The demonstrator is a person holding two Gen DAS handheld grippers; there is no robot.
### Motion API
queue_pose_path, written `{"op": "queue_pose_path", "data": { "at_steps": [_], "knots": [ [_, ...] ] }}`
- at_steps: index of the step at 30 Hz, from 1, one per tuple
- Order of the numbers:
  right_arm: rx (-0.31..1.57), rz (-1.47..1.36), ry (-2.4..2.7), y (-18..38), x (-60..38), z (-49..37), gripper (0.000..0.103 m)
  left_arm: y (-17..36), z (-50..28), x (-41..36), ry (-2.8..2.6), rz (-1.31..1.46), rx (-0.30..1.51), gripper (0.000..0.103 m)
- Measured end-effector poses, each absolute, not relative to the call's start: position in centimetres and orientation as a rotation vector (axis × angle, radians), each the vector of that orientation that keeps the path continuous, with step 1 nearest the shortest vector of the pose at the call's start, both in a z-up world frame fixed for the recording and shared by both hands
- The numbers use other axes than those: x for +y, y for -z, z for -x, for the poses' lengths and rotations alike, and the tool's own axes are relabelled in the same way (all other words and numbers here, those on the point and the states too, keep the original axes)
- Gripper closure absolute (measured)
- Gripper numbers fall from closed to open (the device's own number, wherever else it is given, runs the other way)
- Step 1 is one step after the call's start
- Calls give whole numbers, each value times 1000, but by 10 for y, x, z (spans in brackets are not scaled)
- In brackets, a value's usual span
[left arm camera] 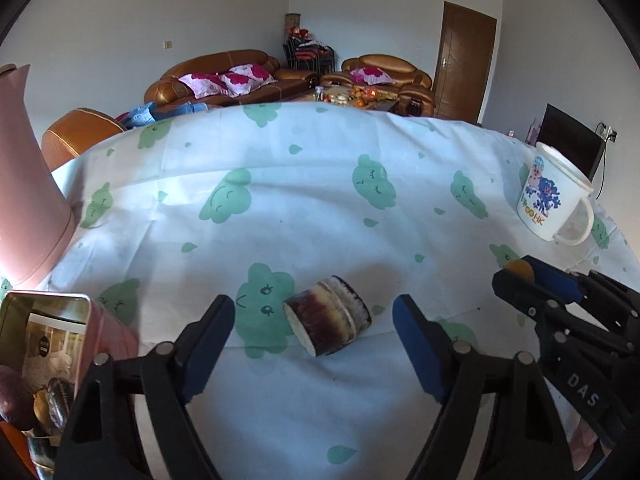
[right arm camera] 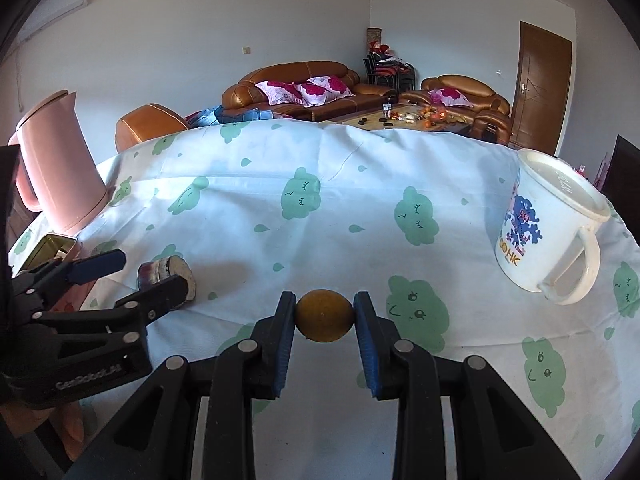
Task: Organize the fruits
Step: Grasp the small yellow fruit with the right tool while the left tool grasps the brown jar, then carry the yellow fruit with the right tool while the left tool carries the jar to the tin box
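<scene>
Two grippers over worktop [left arm camera: 320, 208]: right gripper [right arm camera: 325, 316] fingers clenched on small brown round fruit [right arm camera: 325, 315]; left gripper [left arm camera: 314, 320] fingers released, straddling sugarcane piece [left arm camera: 326, 326] lying on cloth. Mug [right arm camera: 548, 236] beyond, right.

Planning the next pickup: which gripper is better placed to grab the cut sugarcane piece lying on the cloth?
Left. The left gripper is open and straddles the sugarcane piece, one finger on either side. The right gripper is already shut on a small round fruit, so it isn't free.
</scene>
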State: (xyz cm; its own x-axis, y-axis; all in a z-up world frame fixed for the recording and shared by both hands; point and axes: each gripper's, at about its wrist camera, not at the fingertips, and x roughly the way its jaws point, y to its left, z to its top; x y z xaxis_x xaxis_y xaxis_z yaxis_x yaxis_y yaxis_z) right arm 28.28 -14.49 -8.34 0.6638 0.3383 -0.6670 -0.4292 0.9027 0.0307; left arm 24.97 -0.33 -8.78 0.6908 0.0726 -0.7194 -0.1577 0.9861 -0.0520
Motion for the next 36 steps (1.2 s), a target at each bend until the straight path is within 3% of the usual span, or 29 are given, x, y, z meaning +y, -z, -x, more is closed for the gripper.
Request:
{"op": "queue_pose_path", "data": {
  "at_steps": [1, 5, 7, 8, 36],
  "knots": [
    [723, 135, -435, 83, -145, -282, 72, 89, -252, -2, -116, 131, 808, 36],
    [718, 151, -436, 83, -143, -280, 72, 95, -259, -5, -88, 137, 841, 40],
    [718, 155, -437, 83, -142, -280, 72, 97, -261, -7, -71, 134, 855, 51],
    [717, 154, -440, 83, -143, -280, 72, 96, -262, -7, -64, 140, 859, 52],
    [610, 128, -444, 71, -152, -267, 72, 74, -237, -14, -59, 90, 687, 53]
  ]
}}
